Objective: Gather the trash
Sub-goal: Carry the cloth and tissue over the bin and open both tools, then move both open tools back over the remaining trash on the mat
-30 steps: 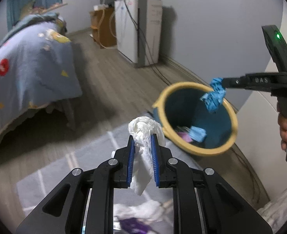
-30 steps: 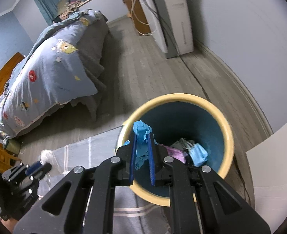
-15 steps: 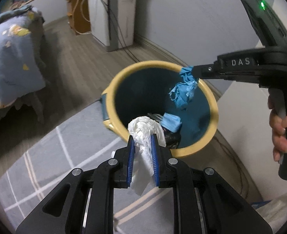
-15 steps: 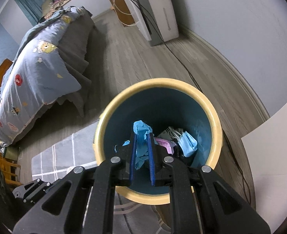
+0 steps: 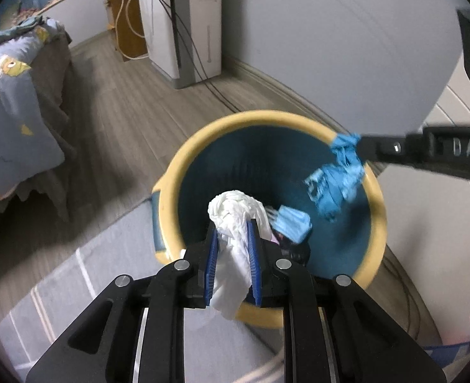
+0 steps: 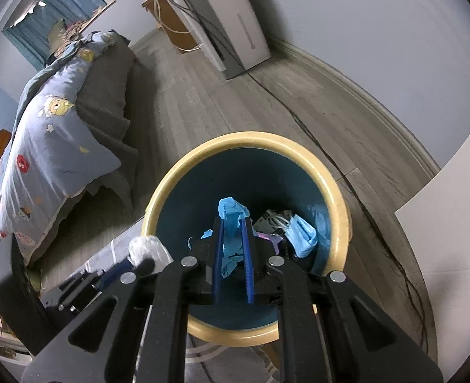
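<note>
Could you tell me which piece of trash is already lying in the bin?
The blue face mask lies inside the bin; the white wad and blue wad are gripped.

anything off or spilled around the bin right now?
Nothing stands out. The bin stands upright with trash inside and no spill visible beside it. Left gripper grips a white wad; right gripper grips a blue scrap, both over the bin's opening.

Black left gripper (image 5: 231, 249), blue pads (image 5: 211, 255), seemingly silver screws (image 5: 180, 265)
</note>
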Demonstrator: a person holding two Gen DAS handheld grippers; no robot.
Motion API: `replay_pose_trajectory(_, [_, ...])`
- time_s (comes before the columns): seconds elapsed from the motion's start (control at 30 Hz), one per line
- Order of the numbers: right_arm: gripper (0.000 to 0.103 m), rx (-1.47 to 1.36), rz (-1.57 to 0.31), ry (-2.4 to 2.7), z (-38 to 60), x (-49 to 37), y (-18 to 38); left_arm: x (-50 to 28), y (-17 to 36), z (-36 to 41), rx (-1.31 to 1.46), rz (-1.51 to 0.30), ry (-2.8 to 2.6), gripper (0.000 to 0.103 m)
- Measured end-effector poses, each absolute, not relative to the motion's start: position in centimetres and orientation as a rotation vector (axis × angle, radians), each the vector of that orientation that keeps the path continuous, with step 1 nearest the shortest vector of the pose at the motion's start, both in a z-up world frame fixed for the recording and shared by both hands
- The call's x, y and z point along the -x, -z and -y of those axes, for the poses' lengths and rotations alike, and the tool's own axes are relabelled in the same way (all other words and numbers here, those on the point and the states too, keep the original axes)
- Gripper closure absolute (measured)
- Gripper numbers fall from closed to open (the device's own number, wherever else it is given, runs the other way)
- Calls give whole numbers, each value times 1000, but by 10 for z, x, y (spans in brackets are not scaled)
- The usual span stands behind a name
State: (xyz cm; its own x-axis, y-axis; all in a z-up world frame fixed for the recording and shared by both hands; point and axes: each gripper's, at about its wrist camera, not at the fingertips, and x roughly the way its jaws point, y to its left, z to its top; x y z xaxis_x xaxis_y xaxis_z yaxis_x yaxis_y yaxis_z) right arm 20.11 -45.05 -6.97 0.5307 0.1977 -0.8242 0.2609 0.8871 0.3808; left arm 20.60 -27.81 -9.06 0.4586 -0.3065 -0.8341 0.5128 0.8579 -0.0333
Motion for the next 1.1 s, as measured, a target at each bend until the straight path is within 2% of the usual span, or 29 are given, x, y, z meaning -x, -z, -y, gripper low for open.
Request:
replay_pose_trajectory(0.13, [90, -560, -1027, 55, 460, -201, 76, -211, 87, 280, -223, -957, 517, 69])
replay_pose_trajectory(0.2, [90, -565, -1032, 61, 461, -202, 78, -213, 87, 281, -228, -949, 518, 58])
replay_pose_trajectory(0.33, [80, -560, -1034, 73, 460, -203, 77, -211, 89, 274, -208, -949, 515, 49])
replay_pose_trajectory(0.43, [76, -553, -1032, 72, 457, -203, 76, -207, 87, 268, -201, -936, 501, 35])
replay_pose_trajectory(0.5, [59, -540, -1033, 67, 455, -202, 74, -202, 83, 262, -202, -914, 484, 21])
replay_pose_trajectory(0.53, [43, -532, -1030, 71, 454, -203, 73, -200, 81, 260, -203, -905, 477, 19])
replay_pose_trajectory(0.57, [31, -520, -1025, 75, 453, -202, 72, -198, 80, 258, -208, -896, 467, 12])
replay_pose_trajectory(0.6, [26, -509, -1023, 79, 452, -202, 70, -196, 78, 256, -215, -887, 456, 8])
replay_pose_trajectory(0.67, [8, -479, -1017, 96, 449, -202, 66, -192, 74, 253, -241, -867, 431, 7])
replay_pose_trajectory(0.7, [6, -464, -1015, 107, 448, -202, 64, -190, 73, 252, -248, -867, 424, 7])
replay_pose_trajectory(1.1, [6, -355, -1024, 182, 436, -193, 45, -170, 52, 220, -241, -872, 365, 6])
